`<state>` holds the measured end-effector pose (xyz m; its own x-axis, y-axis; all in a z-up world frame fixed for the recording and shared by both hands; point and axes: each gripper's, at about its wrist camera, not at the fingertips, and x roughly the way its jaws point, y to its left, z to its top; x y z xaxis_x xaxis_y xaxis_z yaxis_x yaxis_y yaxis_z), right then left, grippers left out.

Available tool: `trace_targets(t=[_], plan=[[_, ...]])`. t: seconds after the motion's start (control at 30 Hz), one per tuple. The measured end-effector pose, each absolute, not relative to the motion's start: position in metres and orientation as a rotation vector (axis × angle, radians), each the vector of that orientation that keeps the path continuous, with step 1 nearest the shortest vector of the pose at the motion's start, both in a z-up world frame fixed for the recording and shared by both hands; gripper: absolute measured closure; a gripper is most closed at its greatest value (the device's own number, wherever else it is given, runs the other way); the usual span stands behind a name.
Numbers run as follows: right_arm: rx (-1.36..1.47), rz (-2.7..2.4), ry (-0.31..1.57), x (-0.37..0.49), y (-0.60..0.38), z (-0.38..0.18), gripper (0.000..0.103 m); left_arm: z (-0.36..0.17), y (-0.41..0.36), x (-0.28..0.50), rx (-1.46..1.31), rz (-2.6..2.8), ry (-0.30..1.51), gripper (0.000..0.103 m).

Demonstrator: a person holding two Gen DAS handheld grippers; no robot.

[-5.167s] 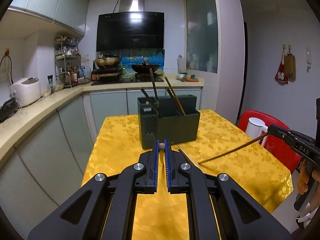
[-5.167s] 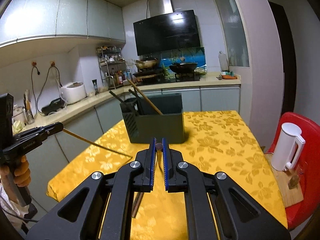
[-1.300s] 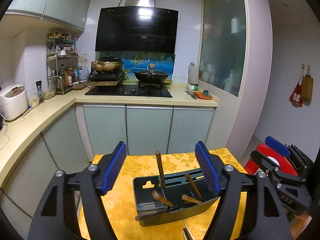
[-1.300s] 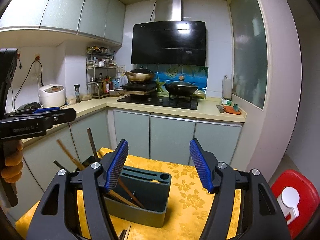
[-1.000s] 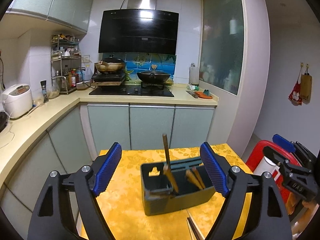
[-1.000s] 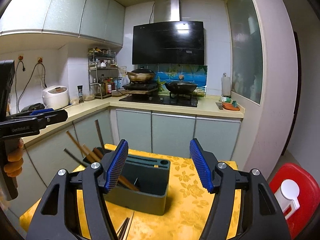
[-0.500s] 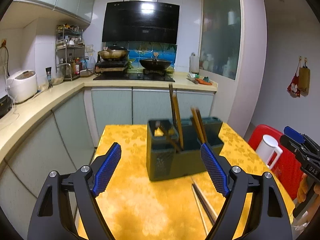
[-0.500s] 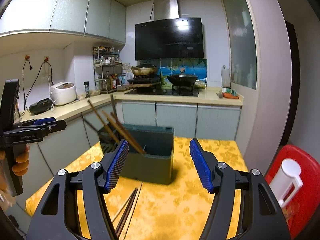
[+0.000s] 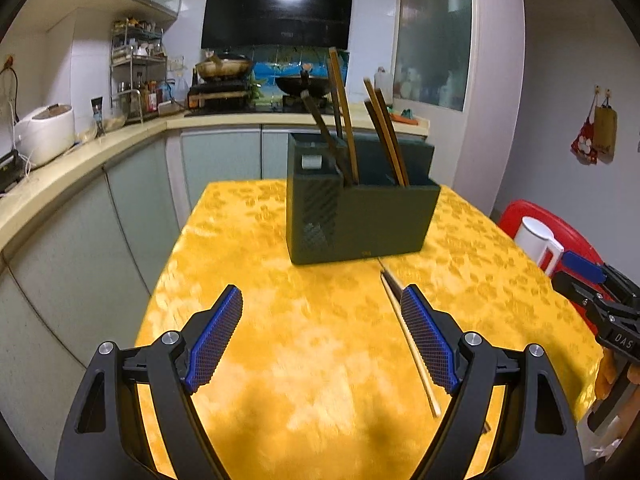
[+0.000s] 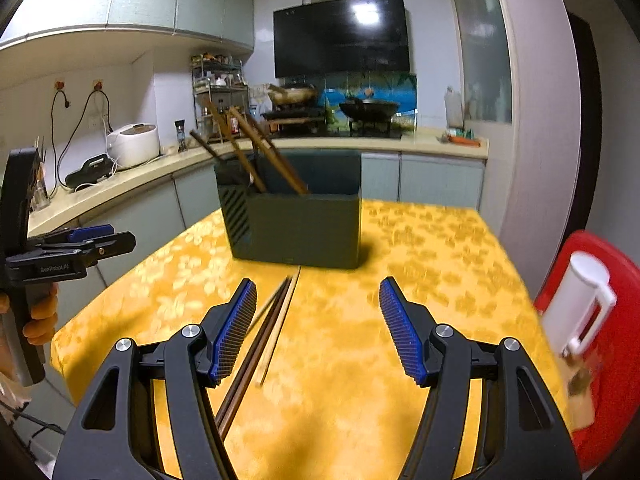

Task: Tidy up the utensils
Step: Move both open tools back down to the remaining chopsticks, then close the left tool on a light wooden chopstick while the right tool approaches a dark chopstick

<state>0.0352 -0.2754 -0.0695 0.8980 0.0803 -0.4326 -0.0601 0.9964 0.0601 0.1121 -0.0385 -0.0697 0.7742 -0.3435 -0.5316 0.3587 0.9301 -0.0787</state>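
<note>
A dark green utensil holder [image 9: 360,220] stands on the yellow tablecloth [image 9: 280,360], with several wooden chopsticks [image 9: 344,120] leaning inside it. It also shows in the right wrist view [image 10: 296,228]. Loose chopsticks [image 10: 264,340] lie on the cloth in front of the holder, and in the left wrist view [image 9: 408,336] they run under the right finger. My left gripper [image 9: 322,336] is open and empty above the cloth. My right gripper [image 10: 316,326] is open and empty, just right of the loose chopsticks.
A red chair [image 10: 608,320] with a white kettle [image 10: 580,300] stands at the table's right. Kitchen counters [image 9: 80,160] with a rice cooker [image 9: 44,132] run along the left and back. The table's left edge [image 9: 168,272] drops off beside the cabinets.
Both grippers have come down lower and closer to the table. The holder now sits higher in both views, and the loose chopsticks lie nearer the fingers. Both grippers stay open.
</note>
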Motion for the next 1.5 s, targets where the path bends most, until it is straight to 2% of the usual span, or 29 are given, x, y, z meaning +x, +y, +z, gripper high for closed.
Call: trace_targets(t=[0.77, 1.0, 1.13, 1.4, 1.5], plan=[[0.093, 0.055, 0.532, 0.013, -0.275, -0.112, 0.041, -0.148, -0.100, 0.058, 0.170, -0.534, 0.671, 0.025], [0.083, 0.063, 0.544, 0.014, -0.271, -0.114, 0.041, -0.165, -0.116, 0.073, 0.188, -0.558, 0.752, 0.053], [0.087, 0.070, 0.559, 0.016, -0.269, -0.118, 0.041, -0.169, -0.121, 0.077, 0.196, -0.562, 0.766, 0.056], [0.057, 0.116, 0.595, 0.019, -0.252, -0.128, 0.043, -0.169, -0.116, 0.083, 0.219, -0.520, 0.753, 0.088], [0.045, 0.130, 0.616, 0.025, -0.247, -0.134, 0.046, -0.168, -0.111, 0.087, 0.206, -0.509, 0.757, 0.095]])
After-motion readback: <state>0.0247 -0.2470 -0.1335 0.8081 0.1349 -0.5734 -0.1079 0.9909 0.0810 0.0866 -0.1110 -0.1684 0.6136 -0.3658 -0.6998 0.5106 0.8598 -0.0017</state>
